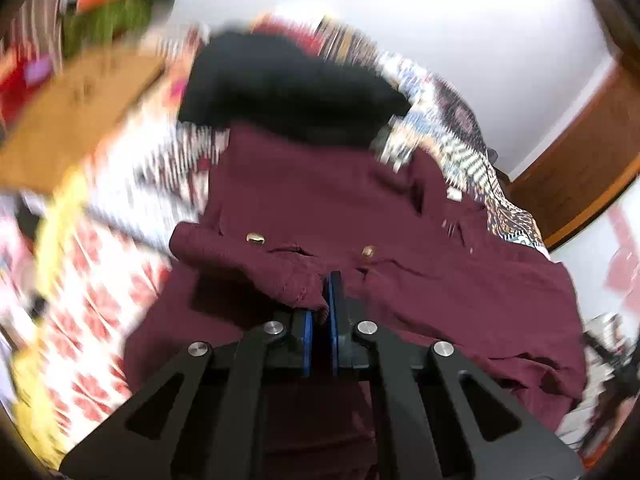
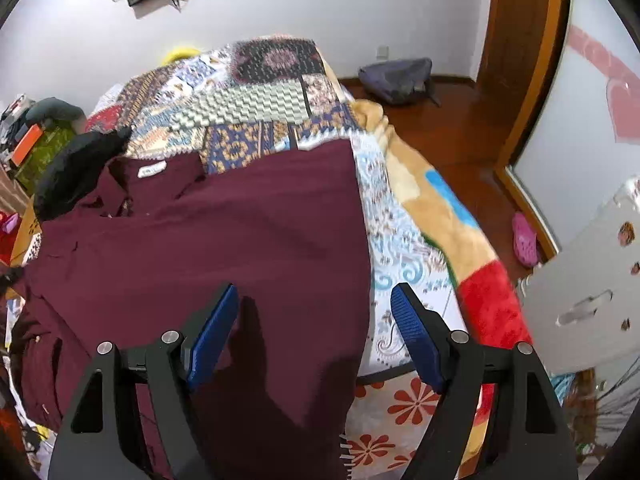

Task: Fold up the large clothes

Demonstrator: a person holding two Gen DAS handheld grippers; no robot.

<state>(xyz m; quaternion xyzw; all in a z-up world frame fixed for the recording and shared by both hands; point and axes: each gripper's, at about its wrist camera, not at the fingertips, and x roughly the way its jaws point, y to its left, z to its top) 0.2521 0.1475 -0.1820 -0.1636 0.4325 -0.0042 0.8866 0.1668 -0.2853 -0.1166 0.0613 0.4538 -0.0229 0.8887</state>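
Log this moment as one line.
left gripper: shut on maroon garment cuff | right gripper: open above garment | stage: folding

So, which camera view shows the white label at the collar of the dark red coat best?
The right wrist view. There the white label is sharp and lies in plain sight inside the collar of the dark red coat. The left wrist view is blurred; it shows the coat and gold buttons, but no label that I can identify.

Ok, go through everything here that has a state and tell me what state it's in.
Left gripper: shut, pinching a fold of the maroon garment.
Right gripper: open, holding nothing.
Maroon garment: spread on the bed, partly folded, collar away from the grippers.
Black garment: bunched beside the collar.
Backpack: lying on the floor.
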